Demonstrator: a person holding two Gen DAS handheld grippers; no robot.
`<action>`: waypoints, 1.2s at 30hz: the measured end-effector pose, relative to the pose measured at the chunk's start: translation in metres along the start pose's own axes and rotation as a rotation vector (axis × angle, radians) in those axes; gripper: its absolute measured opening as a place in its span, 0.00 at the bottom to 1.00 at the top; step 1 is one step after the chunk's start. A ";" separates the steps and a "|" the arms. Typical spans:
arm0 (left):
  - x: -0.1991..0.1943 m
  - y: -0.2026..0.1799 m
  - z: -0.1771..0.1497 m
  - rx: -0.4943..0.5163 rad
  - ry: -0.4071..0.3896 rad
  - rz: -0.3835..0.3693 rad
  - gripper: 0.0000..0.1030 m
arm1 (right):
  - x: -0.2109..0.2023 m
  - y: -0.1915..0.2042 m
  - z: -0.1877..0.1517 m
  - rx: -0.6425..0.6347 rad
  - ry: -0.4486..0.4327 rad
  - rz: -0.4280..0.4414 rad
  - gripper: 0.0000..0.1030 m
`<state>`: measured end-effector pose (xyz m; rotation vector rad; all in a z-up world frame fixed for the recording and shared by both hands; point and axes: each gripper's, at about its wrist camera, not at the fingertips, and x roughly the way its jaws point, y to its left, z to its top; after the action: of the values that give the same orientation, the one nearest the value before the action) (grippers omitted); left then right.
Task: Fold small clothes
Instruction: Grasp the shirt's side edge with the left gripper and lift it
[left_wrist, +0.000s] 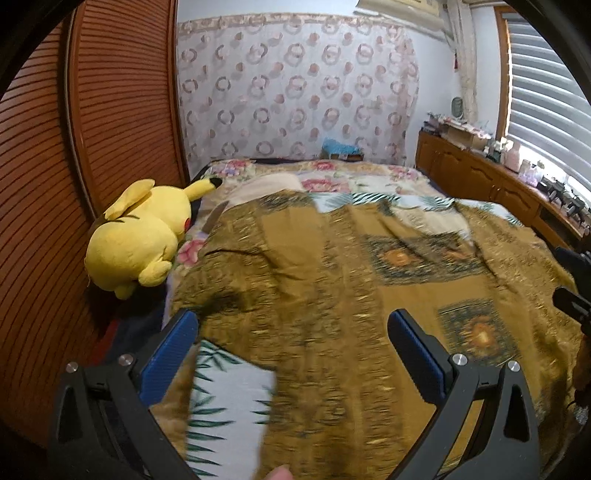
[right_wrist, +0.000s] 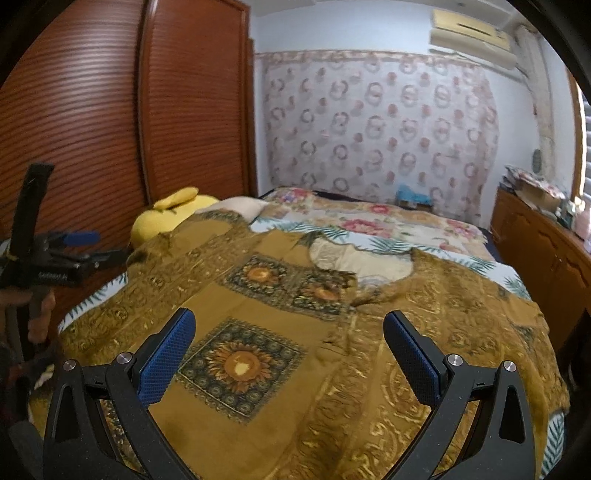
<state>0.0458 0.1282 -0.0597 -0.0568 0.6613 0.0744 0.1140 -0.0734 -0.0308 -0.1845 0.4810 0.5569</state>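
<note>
A mustard-gold patterned garment with sunflower squares lies spread over the bed, neckline toward the far end. My left gripper hovers open over its left part, blue pads wide apart, nothing between them. My right gripper is open above the garment's middle, near a sunflower square. The left gripper also shows at the left edge of the right wrist view, held by a hand. A black part of the right gripper shows at the right edge of the left wrist view.
A yellow plush toy lies by the bed's left side against the wooden louvred wardrobe. A floral and leaf-print bedspread covers the bed. A wooden cabinet with clutter runs along the right under a window blind.
</note>
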 end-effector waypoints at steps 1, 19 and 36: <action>0.003 0.005 0.000 0.001 0.007 0.004 1.00 | 0.004 0.003 0.001 -0.016 0.004 0.002 1.00; 0.066 0.075 0.001 0.018 0.162 0.019 0.75 | 0.055 0.034 0.001 -0.087 0.141 0.153 1.00; 0.092 0.072 0.009 0.092 0.234 -0.051 0.04 | 0.043 0.013 0.005 -0.036 0.130 0.183 1.00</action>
<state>0.1169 0.2049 -0.1113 0.0068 0.8963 -0.0126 0.1408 -0.0410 -0.0483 -0.2133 0.6182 0.7364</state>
